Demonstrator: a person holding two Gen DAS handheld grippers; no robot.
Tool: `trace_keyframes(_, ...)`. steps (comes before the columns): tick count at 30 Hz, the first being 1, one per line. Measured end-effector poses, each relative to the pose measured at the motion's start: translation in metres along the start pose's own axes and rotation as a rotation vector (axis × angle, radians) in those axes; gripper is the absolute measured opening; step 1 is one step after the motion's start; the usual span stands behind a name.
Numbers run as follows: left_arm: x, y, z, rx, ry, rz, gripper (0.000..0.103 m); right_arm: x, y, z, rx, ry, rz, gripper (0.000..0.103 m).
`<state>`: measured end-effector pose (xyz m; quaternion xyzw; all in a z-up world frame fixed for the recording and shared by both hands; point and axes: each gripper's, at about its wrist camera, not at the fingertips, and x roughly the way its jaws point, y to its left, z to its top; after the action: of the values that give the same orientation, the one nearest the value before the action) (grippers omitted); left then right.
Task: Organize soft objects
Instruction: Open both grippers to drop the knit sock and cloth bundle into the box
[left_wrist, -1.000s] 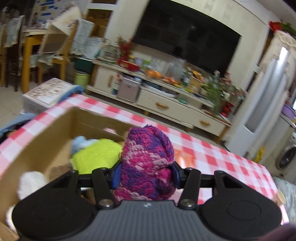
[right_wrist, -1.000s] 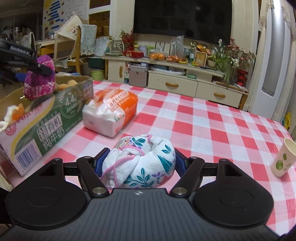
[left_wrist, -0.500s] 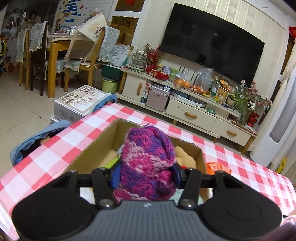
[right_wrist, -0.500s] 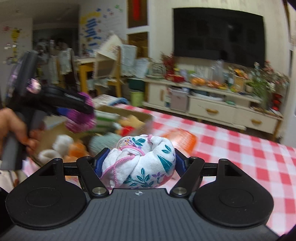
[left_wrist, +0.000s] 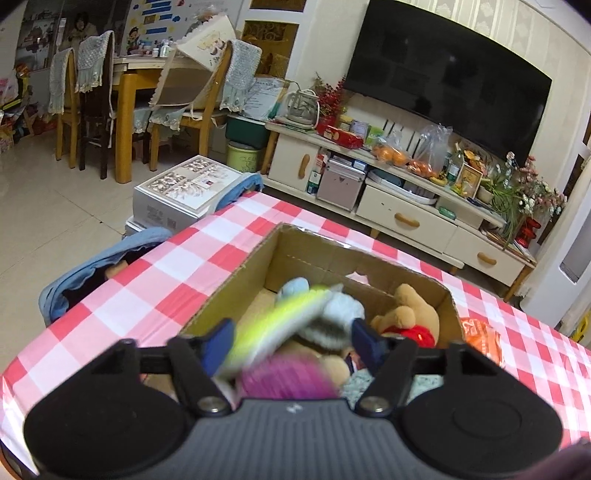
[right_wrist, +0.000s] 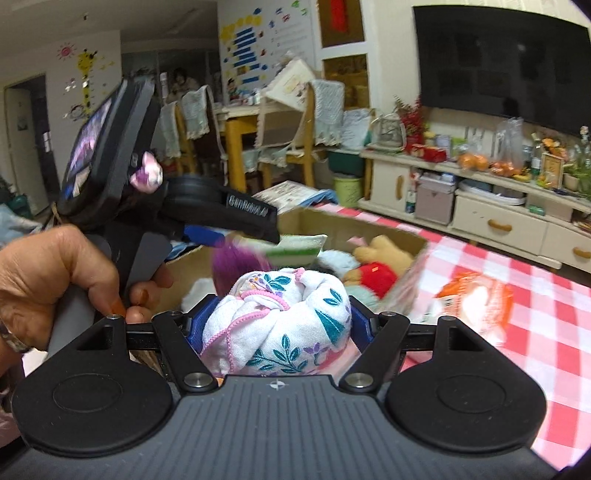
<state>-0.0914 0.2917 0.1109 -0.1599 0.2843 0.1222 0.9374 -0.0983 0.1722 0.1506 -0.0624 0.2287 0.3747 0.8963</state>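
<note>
My left gripper (left_wrist: 291, 339) hovers over the open cardboard box (left_wrist: 240, 284). Its jaws are opening, and the purple knit hat (left_wrist: 284, 376) falls as a blur below the pads, touching neither. A yellow-green soft item (left_wrist: 273, 325), a pale blue plush and a tan bear (left_wrist: 406, 314) lie in the box. My right gripper (right_wrist: 280, 314) is shut on a white floral cloth bundle (right_wrist: 280, 325), its jaws opening slightly with the pads still against it. It sits just short of the box (right_wrist: 332, 225), beside the left gripper (right_wrist: 221, 229) and the hand (right_wrist: 55, 280) holding it.
The box stands on a red-and-white checked table (left_wrist: 155, 280). An orange tissue pack (right_wrist: 476, 299) lies right of the box. A blue-covered chair (left_wrist: 92, 269) sits by the table's left edge. A TV cabinet (left_wrist: 406, 218) and a dining set stand beyond.
The left jaws have spread and the purple hat has dropped out from between the pads toward the box. The right gripper has swung left with the floral bundle, up to the box.
</note>
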Motion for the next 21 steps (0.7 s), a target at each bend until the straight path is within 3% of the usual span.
trace_keyframes(3,-0.005,0.003,-0.003,-0.006,-0.018,0.011,0.084,0.004,0.004,-0.004,-0.005,0.009,0.013,0.099)
trace_keyframes(13,-0.007,-0.008,-0.028,0.084,-0.022,0.035,0.085,-0.019,-0.006,-0.011,0.042,-0.043,-0.048,0.100)
trace_keyframes(21,-0.008,-0.019,-0.029,0.081,-0.175,0.068,0.085,-0.038,-0.033,-0.033,0.105,-0.061,-0.129,0.101)
